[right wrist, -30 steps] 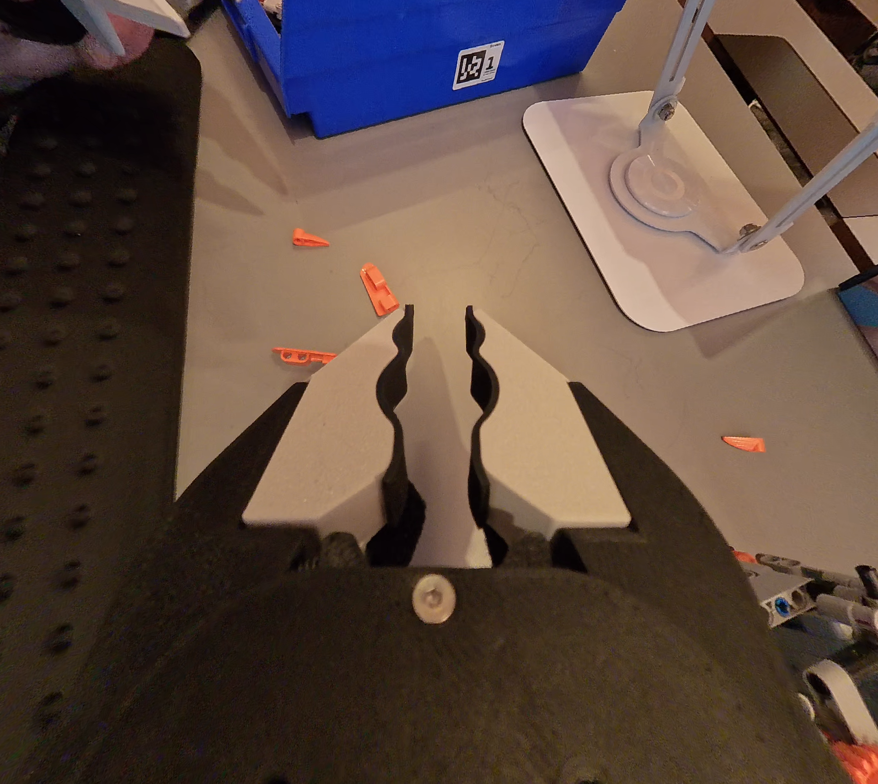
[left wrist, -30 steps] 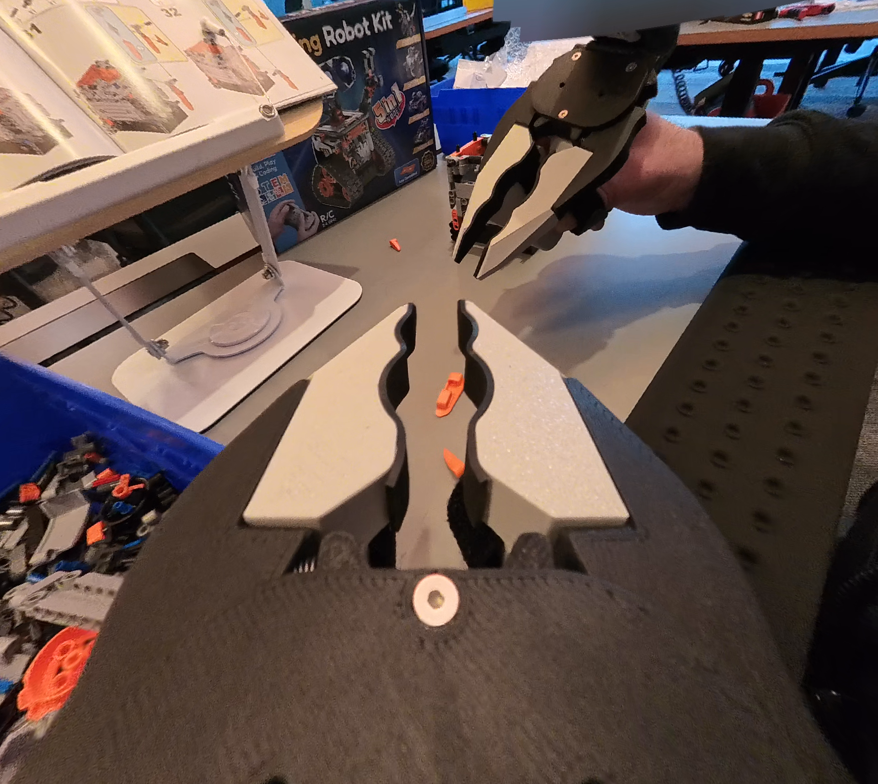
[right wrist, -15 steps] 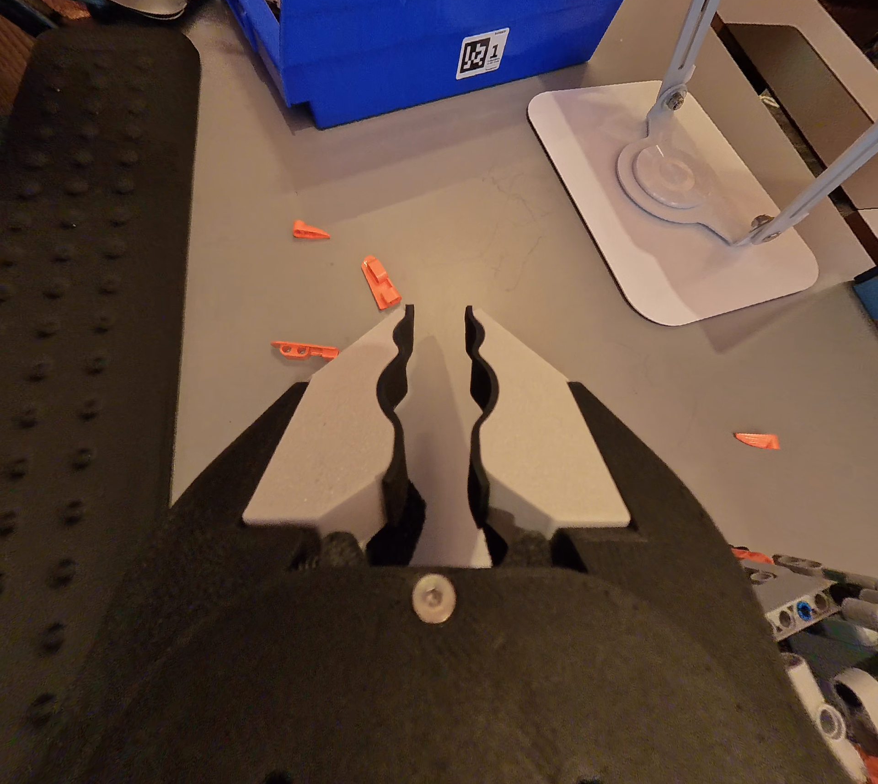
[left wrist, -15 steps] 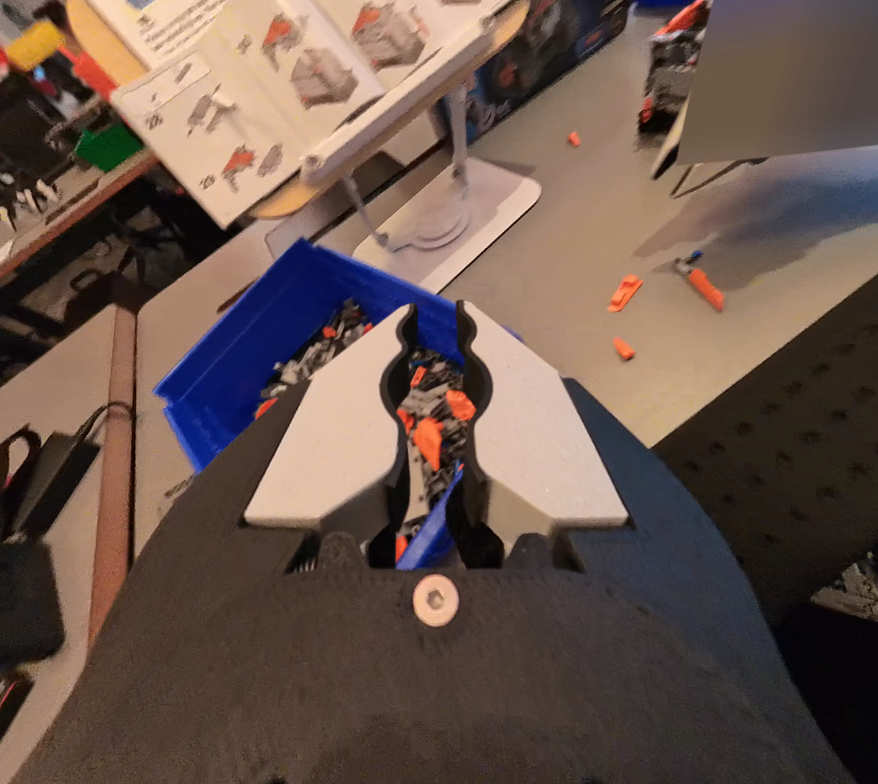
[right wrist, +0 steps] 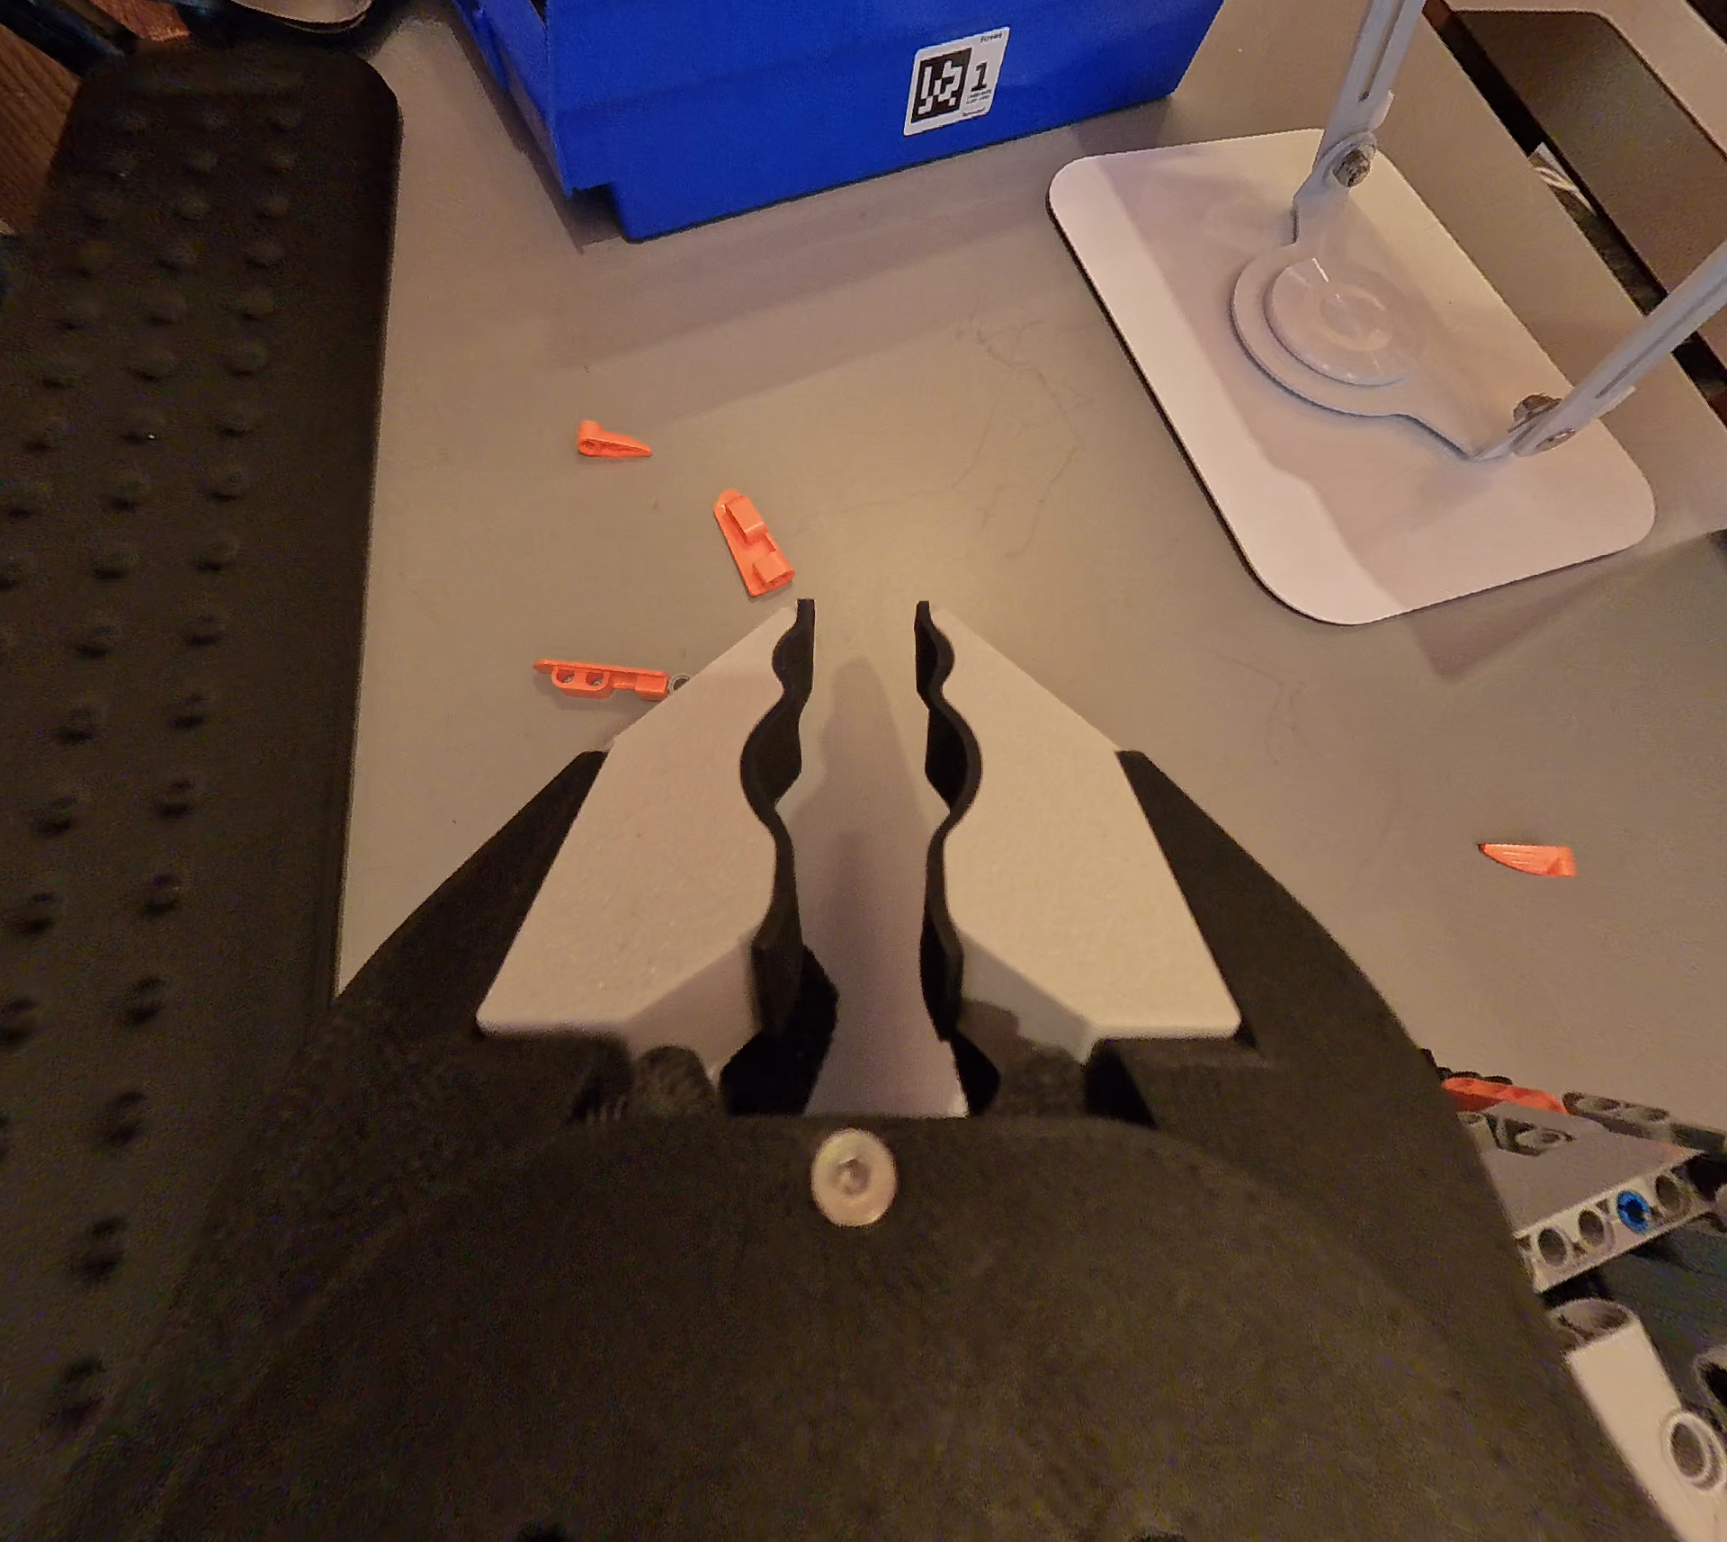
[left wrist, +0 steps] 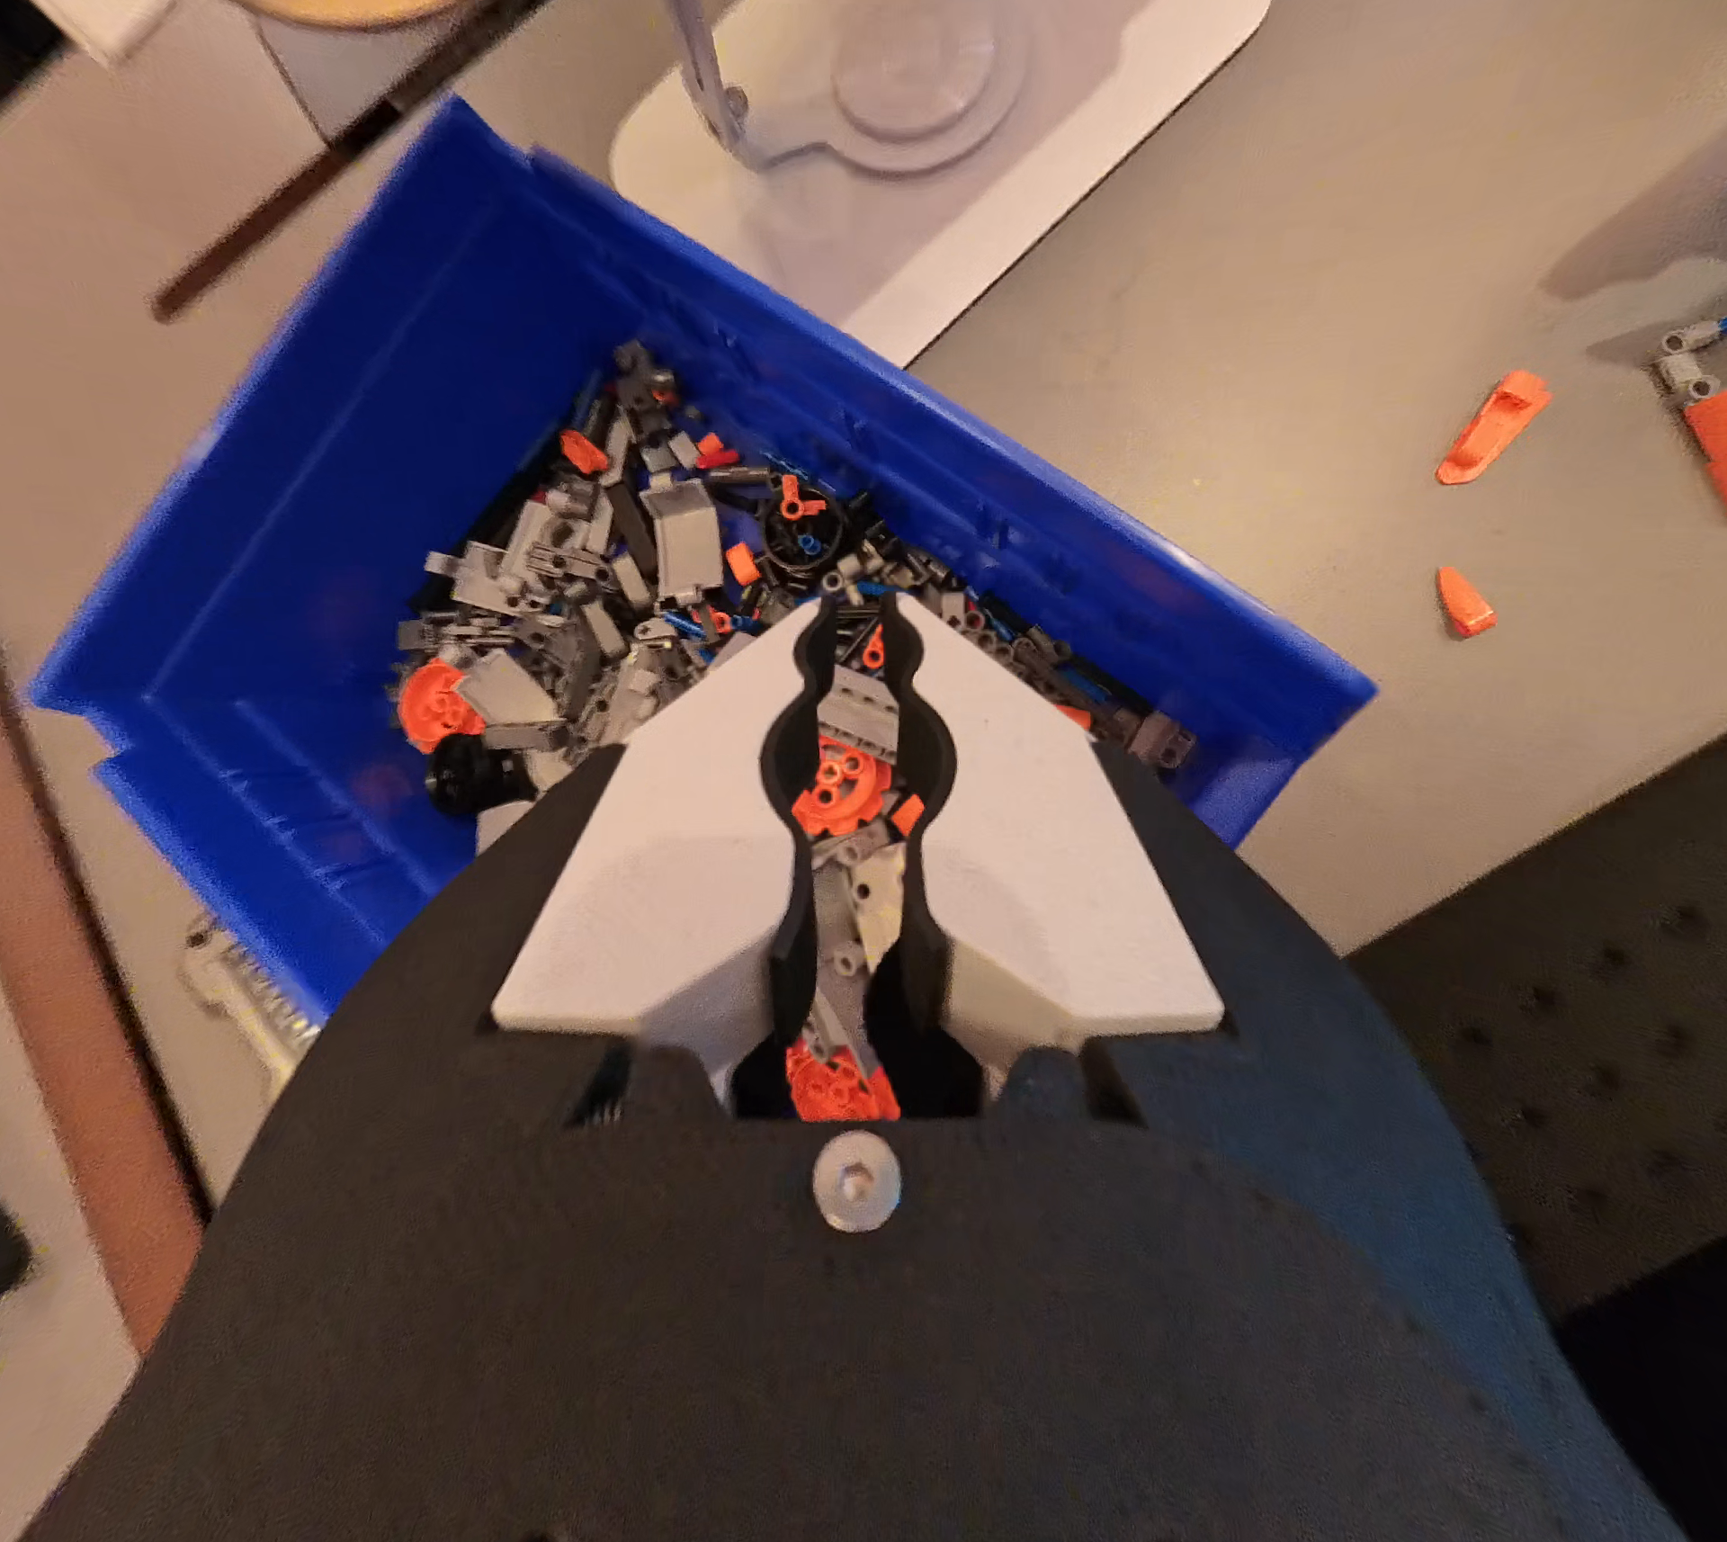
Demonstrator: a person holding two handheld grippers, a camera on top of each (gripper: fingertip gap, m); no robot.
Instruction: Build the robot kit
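Note:
My left gripper [left wrist: 855,607] hangs over a blue bin [left wrist: 374,469] and points down into it. Its jaws stand a little apart with nothing between them. The bin holds a heap of grey, black and orange building pieces [left wrist: 598,590]; an orange gear [left wrist: 836,787] shows through the gap between the fingers. My right gripper [right wrist: 864,609] is open and empty, low over the grey table [right wrist: 934,394]. Nearest to it lie an orange sloped piece [right wrist: 752,544] just left of the tips and an orange beam [right wrist: 598,676] by the left finger.
A white stand base [right wrist: 1215,375] sits right of the bin [right wrist: 794,2]; it also shows in the left wrist view [left wrist: 1075,95]. A black studded mat [right wrist: 187,469] lies on the left. More orange bits [right wrist: 612,439] [right wrist: 1528,859] lie loose. A part-built grey model [right wrist: 1589,1179] is at lower right. About 25 centimeters separates my left fingertips from my right. Left tips and right tips are each some 20 centimeters from the white stand base [right wrist: 1215,375]. It is also in sight in the left wrist view [left wrist: 1043,142].
My left gripper has swung left from the table's orange bits and tipped down over the blue bin. My right gripper has hardly moved. Both jaws keep the same gap.

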